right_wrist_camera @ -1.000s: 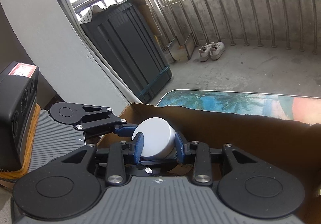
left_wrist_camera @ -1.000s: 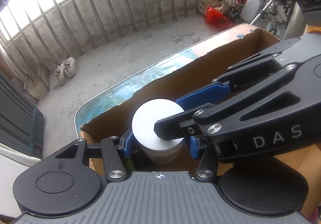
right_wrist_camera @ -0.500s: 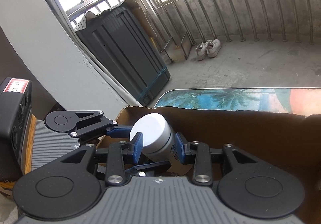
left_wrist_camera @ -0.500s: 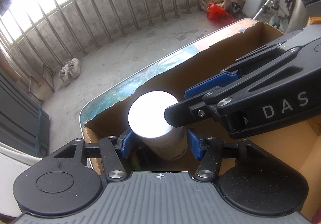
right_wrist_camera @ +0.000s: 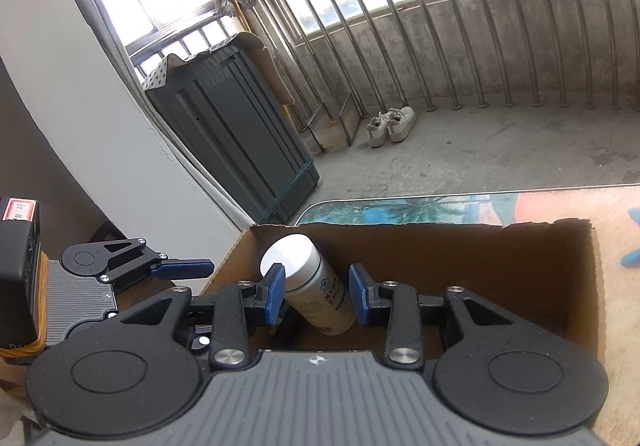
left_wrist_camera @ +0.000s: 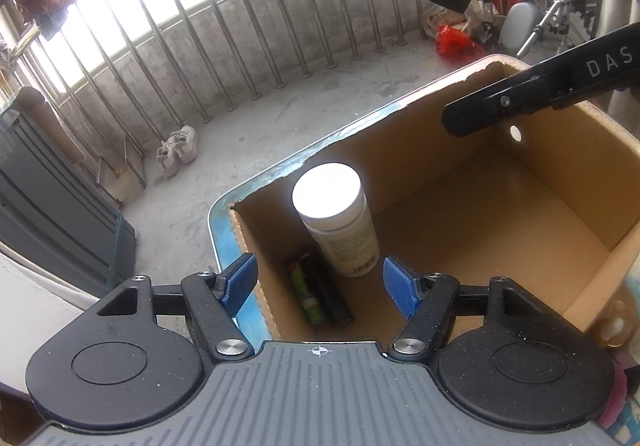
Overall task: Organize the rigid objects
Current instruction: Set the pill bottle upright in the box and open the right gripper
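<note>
Your left gripper [left_wrist_camera: 318, 282] has just been opening: the blue pads now stand wide, clear of the white bottle [left_wrist_camera: 338, 222] on both sides, nothing held. The bottle stands upright in the cardboard box [left_wrist_camera: 500, 206], ahead of and between your left jaws, in the near-left corner against the far wall. Just beside its base, on the box floor, lie a dark cylinder [left_wrist_camera: 326, 294] and a green stick-like item [left_wrist_camera: 306, 296]; can't tell what either is. Your right gripper [right_wrist_camera: 316, 294] sits only partly open, and the bottle shows between its pads, but in the right wrist view I can't tell whether the pads press on it or only frame it; in the left wrist view the right gripper's finger [left_wrist_camera: 480, 118] looks well up and to the right of the bottle, which suggests no grip. Handling, my read: rigid plastic, smooth labelled wall, wide flat cap, probably light to moderate depending on fill. Stiff enough to squeeze without denting, but the label surface may be slippery, and the tall narrow shape will tip if you knock it near the cap. If you need to retake it, go for the body below the cap shoulder, pads square across the diameter, not on the cap edge. Keep your jaws clear of the two small items at the base and of the box wall to the left. The box sits on the printed surface [right_wrist_camera: 400, 208]; the placement looks done to me.
</note>
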Available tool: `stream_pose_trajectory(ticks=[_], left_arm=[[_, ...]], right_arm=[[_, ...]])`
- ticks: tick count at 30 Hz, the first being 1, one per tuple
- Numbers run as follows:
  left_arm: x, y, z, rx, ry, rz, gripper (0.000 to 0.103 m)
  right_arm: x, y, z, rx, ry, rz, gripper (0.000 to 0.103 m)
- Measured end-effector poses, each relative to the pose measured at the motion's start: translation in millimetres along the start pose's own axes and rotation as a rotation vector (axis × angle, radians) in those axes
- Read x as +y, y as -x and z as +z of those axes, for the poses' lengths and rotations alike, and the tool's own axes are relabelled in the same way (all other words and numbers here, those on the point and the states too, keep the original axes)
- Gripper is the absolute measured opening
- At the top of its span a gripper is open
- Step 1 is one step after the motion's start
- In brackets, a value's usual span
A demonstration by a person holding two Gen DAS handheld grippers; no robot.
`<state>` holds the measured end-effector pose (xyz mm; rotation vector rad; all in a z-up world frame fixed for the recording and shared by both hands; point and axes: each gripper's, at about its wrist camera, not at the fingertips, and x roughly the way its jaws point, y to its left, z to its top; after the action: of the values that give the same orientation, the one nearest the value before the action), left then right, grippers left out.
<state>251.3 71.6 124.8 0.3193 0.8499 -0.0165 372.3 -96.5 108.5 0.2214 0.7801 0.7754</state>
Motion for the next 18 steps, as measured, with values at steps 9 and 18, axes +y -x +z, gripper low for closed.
stream_pose_trajectory(ticks=[9,18], left_arm=[[-33.0,105.2,-29.7,-0.151,-0.010,-0.025,0.075],[-86.0,136.8,-83.9,-0.272,0.046,-0.188,0.077]], right_arm=[[15.2,96.5,-7.6,-0.112,0.034,-0.036,0.044],[9.2,183.4,-69.5,-0.205,0.024,-0.059,0.045]])
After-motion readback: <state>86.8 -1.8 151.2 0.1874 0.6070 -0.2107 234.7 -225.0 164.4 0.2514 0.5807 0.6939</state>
